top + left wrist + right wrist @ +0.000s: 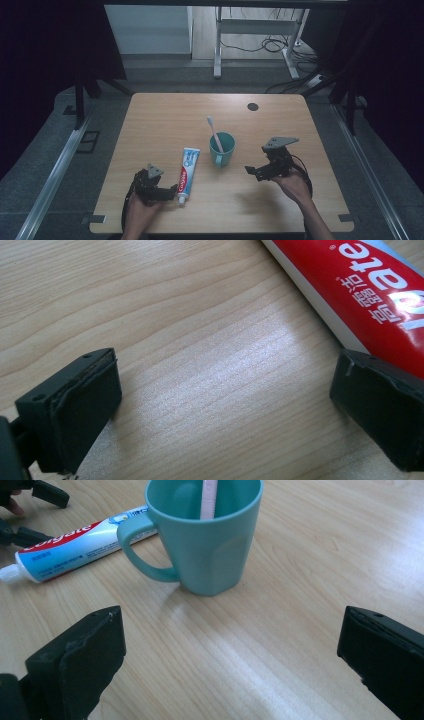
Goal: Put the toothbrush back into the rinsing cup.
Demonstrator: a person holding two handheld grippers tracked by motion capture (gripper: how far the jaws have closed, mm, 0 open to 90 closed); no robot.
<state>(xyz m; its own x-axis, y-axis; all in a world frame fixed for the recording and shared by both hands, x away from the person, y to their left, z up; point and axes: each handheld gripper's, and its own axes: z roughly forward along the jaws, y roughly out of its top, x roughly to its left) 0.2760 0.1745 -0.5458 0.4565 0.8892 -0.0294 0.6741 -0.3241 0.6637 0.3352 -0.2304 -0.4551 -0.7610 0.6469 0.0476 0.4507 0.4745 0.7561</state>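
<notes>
wooden table (280, 200): left gripper (170, 192) beside toothpaste tube (188, 169).

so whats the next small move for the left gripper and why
Probably slide the left gripper sideways so its jaws straddle the red, white and blue toothpaste tube, then close. Its jaws stand open low over the pale wooden table, with the tube lying just outside one jaw, not between them. The right gripper is open, facing the teal plastic mug.

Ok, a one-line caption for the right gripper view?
Open right claw faces a teal mug holding a toothbrush, toothpaste tube lying behind.
</notes>
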